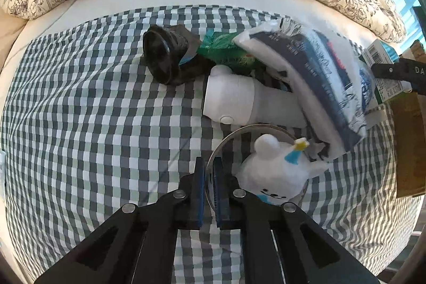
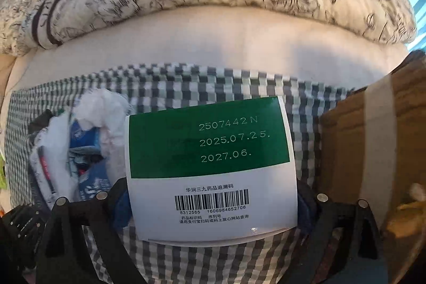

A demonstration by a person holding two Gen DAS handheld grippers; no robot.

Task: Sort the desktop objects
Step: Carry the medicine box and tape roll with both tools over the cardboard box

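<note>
Sorting looks barely started, as far as I can judge. Most things lie in one heap on the checked cloth (image 1: 93, 124) spread over the bed: a black funnel-like piece (image 1: 159, 55), a green packet (image 1: 226, 49), a white bottle (image 1: 239, 97), a big white-and-navy bag (image 1: 319, 87), and a white plush (image 1: 277, 169) sitting inside a metal ring (image 1: 221, 148). A cardboard box (image 2: 372, 145) stands at the right edge of the cloth, likely the place things go; I cannot see what it holds.

Only one item is on its way. The right tongs (image 2: 213, 204) are spread fairly wide and clamp a green-and-white medicine box (image 2: 213, 167) by its sides, barcode face toward the camera, lifted above the cloth between the heap and the cardboard box. In the left view the same box shows at the far right, just beside the cardboard.

The left tongs (image 1: 210, 188) point down and forward at the near left of the ring, jaws almost together with only a thin gap. The ring's rim seems to run through that gap, but I cannot tell whether they pinch it. The plush lies just right of them
</note>
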